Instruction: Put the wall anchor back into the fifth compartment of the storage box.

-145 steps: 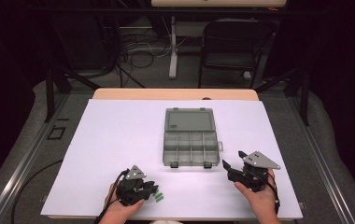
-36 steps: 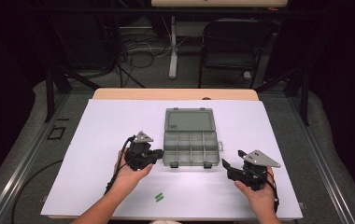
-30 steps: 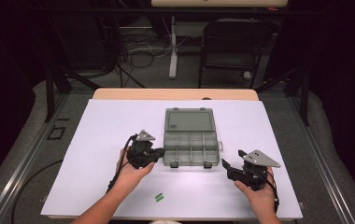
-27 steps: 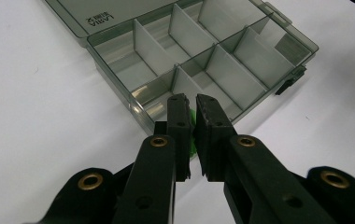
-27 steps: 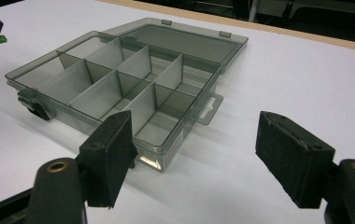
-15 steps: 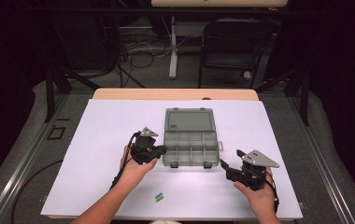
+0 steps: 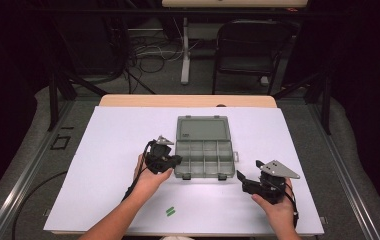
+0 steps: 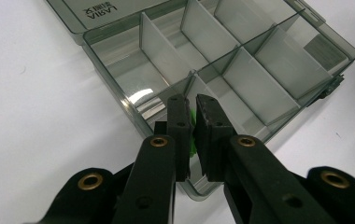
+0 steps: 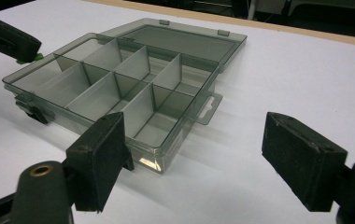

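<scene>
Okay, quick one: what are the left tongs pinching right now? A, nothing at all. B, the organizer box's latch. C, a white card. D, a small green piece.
D: in the left gripper view the left tongs stand nearly closed on a small green piece, poised at the near corner of the open organizer box; a second green piece lies on the table.

— You see the organizer box point(image 8: 241, 65)? It looks like smoky clear plastic, glossy, with smooth dividers.

— Yes. And under it you have a white sheet point(image 7: 118, 150), matt like paper, on a table point(image 7: 188, 100) with a wood-looking edge.

— Your left gripper point(image 8: 192, 116) has matt black pads point(image 8: 210, 116), slightly rough, with brass-coloured rivets.
</scene>
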A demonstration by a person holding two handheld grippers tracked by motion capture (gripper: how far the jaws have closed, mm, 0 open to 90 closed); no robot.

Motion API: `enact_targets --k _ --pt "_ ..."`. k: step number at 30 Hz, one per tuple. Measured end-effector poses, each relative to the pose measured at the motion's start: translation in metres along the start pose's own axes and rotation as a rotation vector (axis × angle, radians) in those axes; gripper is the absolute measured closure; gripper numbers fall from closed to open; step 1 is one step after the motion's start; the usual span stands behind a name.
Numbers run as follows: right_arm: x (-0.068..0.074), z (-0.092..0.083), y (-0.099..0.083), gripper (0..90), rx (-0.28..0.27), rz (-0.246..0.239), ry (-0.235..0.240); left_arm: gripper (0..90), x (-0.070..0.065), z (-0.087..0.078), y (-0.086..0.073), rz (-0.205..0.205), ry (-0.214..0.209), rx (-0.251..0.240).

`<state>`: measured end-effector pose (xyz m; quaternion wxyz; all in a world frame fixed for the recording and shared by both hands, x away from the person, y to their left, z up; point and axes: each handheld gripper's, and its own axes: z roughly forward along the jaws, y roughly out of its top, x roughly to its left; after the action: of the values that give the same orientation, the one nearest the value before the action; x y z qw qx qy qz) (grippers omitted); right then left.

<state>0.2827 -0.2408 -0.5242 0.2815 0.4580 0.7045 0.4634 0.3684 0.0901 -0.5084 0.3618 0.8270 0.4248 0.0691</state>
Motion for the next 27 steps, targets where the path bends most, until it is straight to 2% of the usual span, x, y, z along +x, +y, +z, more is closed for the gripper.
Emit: enact_targets --k 3,5,8,9,12,18,19,21,27 --pt "-0.001 -0.003 0.001 21.0 0.039 -0.008 0.018 84.7 0.0 0.003 0.0 0.004 -0.002 0.005" --pt "0.001 -0.001 0.001 18.4 0.006 -0.009 0.011 84.7 -0.001 0.005 0.0 0.005 -0.002 0.011" --pt "0.001 -0.001 0.001 17.7 0.019 -0.008 0.024 84.7 -0.002 0.008 0.0 0.008 -0.005 0.014" --pt "0.001 -0.003 0.001 17.4 0.038 -0.014 0.025 84.7 -0.003 0.009 -0.001 0.003 -0.007 0.015" --pt "0.001 -0.001 0.001 15.4 0.013 -0.012 0.012 84.7 -0.004 0.012 -0.001 0.007 -0.009 0.024" --pt "0.001 0.0 0.0 15.0 0.021 -0.013 -0.001 84.7 -0.006 0.017 -0.002 0.012 -0.009 0.039" --pt "0.001 0.001 0.0 15.0 0.006 -0.012 0.0 84.7 -0.007 0.018 -0.002 0.013 -0.005 0.036" --pt "0.001 0.0 0.0 15.0 0.025 -0.019 0.01 84.7 -0.007 0.019 -0.002 0.017 -0.008 0.039" --pt "0.002 0.001 0.0 15.0 0.023 -0.018 0.007 84.7 -0.008 0.021 -0.004 0.019 -0.006 0.051"
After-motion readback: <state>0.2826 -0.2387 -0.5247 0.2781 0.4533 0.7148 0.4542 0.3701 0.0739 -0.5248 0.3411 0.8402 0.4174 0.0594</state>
